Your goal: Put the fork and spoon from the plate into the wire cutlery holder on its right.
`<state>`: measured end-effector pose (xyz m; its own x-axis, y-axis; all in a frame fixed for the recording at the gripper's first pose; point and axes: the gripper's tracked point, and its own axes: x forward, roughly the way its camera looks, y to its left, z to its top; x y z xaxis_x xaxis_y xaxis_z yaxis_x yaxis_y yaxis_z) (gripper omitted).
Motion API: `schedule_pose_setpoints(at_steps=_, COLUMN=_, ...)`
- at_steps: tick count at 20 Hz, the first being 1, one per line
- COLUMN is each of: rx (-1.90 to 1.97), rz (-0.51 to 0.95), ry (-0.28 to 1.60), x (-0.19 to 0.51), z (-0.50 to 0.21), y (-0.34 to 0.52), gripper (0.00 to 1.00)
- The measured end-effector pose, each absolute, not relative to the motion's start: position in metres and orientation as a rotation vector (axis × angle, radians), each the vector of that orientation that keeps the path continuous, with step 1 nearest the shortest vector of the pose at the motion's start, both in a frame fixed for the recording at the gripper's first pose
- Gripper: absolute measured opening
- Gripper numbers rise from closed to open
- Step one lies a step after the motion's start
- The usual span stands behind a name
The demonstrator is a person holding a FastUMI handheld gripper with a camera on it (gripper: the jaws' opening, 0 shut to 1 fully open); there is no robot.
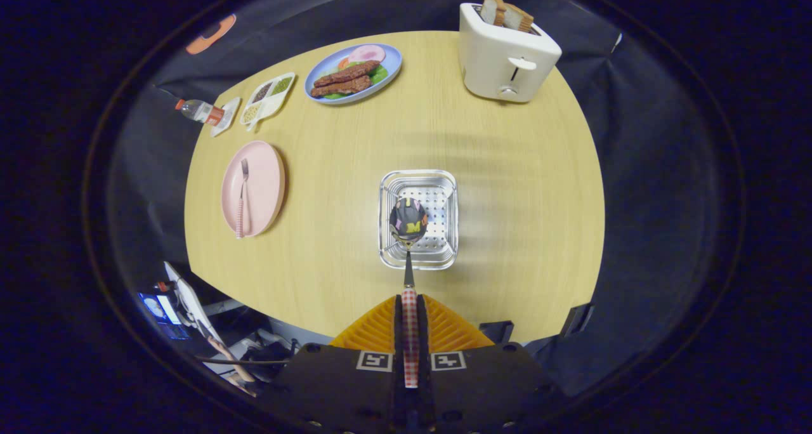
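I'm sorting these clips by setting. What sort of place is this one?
Probably a staged breakfast table in a recording booth: a round wooden table with a toaster holding bread, a blue plate of food, and dark cloth behind. The gripper is shut on a spoon above the wire cutlery holder.

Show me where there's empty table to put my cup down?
Bare wood lies between the pink plate and the wire cutlery holder, and between holder and toaster. The far-left corner is crowded. The gripper holds the spoon.
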<state>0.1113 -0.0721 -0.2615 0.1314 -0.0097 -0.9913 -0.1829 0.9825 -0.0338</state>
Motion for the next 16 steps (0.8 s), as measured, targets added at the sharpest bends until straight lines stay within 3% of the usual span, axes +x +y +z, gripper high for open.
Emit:
schedule_pose_setpoints(at_steps=7, rx=-0.141, rz=0.051, ry=1.567, x=0.124, z=-0.281, y=-0.067, gripper=0.07)
schedule_pose_setpoints(at_steps=16, rx=-0.182, rz=0.046, ry=1.497, x=0.146, z=-0.279, y=-0.057, gripper=0.11)
